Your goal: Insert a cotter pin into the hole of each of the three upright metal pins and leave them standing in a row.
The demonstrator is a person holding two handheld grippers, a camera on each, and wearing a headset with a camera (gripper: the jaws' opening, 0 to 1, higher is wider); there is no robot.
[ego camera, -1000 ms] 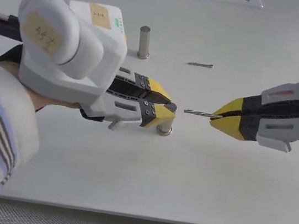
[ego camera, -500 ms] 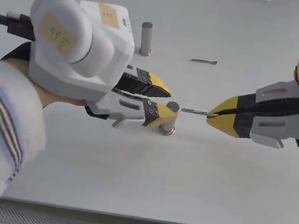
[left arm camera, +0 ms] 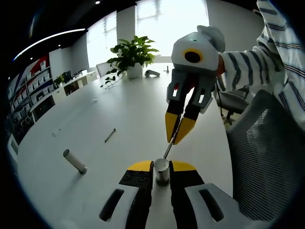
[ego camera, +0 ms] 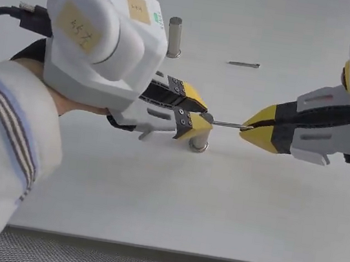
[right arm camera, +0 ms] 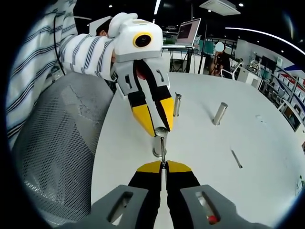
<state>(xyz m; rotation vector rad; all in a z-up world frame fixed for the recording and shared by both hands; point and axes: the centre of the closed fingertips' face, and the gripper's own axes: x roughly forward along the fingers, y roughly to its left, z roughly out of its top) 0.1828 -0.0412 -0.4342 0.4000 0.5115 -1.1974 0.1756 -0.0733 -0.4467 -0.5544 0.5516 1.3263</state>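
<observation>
head view: bare desk [ego camera: 153, 196] out to the near edge, left gripper [ego camera: 205, 117] clamped on the metal pin [ego camera: 198, 143] mid-desk | left gripper view: cotter pin [left arm camera: 169, 145] tip right at the metal pin's top | right gripper view: right gripper [right arm camera: 163, 165] pinching the cotter pin, open desk beyond

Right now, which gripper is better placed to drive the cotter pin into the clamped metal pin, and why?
Right. The right gripper holds the cotter pin level, its tip at the top of the metal pin; the left gripper is clamping that pin upright.
</observation>
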